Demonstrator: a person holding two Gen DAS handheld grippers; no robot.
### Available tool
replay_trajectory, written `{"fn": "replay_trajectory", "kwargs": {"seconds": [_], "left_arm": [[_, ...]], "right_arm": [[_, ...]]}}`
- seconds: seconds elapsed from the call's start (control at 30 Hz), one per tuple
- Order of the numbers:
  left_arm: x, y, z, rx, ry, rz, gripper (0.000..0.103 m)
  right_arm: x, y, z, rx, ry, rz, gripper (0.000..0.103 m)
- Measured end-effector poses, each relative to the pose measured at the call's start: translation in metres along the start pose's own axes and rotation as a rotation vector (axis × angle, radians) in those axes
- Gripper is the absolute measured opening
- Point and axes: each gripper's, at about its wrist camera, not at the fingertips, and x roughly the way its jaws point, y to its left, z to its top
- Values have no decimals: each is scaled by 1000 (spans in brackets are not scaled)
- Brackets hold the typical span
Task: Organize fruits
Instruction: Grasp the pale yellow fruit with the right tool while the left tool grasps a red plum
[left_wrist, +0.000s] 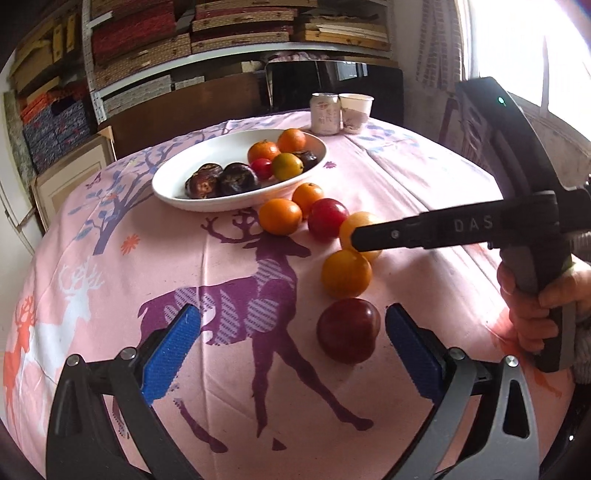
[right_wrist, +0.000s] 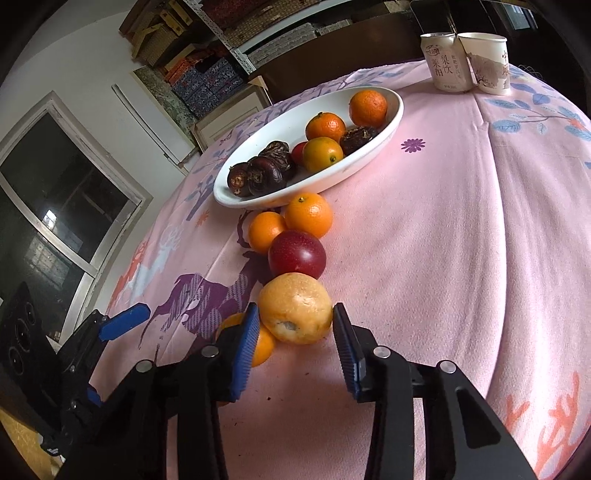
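A: Right gripper (right_wrist: 295, 334) is low on the pink tablecloth (right_wrist: 443, 258), fingers spread around a yellow fruit (right_wrist: 294, 308). The left pad looks to be touching its skin; at the right pad I can't tell whether it touches. Not clamped.

B: What's crowding it?

A: A red plum (right_wrist: 297, 254) sits tight against the fruit at twelve o'clock. An orange (right_wrist: 263, 345) is tucked behind the left pad at eight o'clock. Past the plum, two more oranges, one (right_wrist: 308, 215) beside the other (right_wrist: 265, 232), lead up to the white bowl (right_wrist: 388, 129).

B: And the bowl?

A: It holds oranges, a small red fruit and dark, wrinkled fruits. A can (right_wrist: 445, 61) and a paper cup (right_wrist: 487, 62) stand touching at one o'clock, well apart from the fruit line.

B: Left side?

A: Left gripper (left_wrist: 293, 326) hangs wide open over the deer print. A dark red plum (left_wrist: 348, 330) lies between the pads, close to the right one and clear of the left. The right tool's arm crosses at two o'clock, covering part of the yellow fruit.
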Motion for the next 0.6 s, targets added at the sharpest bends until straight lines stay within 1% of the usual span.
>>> {"fn": "replay_trajectory", "kwargs": {"seconds": [0.1,0.27,0.37,0.4,0.43,0.47,0.5,0.57,0.6], "left_arm": [[5,-5,1,25,21,-7,98],[18,1,1,-14,80,-43,98],[20,3,0,-30,87,-59,97],[20,3,0,-29,87,-65,95],[21,2,0,-26,89,-70,82],[21,0,0,-25,94,-94,72],[22,-1,0,-25,100,-121,68],[23,-7,0,-11,108,-147,56],[23,-8,0,-10,109,-164,52]], "right_arm": [[-1,2,0,-10,-4,-2,40],[-6,-2,1,0,-18,-4,40],[-8,-6,1,12,-18,-5,40],[-8,-6,1,12,-17,-7,40],[-8,-5,1,10,-16,-8,40],[-8,-5,0,7,-15,-9,40],[-8,-5,0,5,-15,-9,40],[-9,-5,0,6,-18,-12,40],[-10,-6,1,9,-21,-12,40]]}}
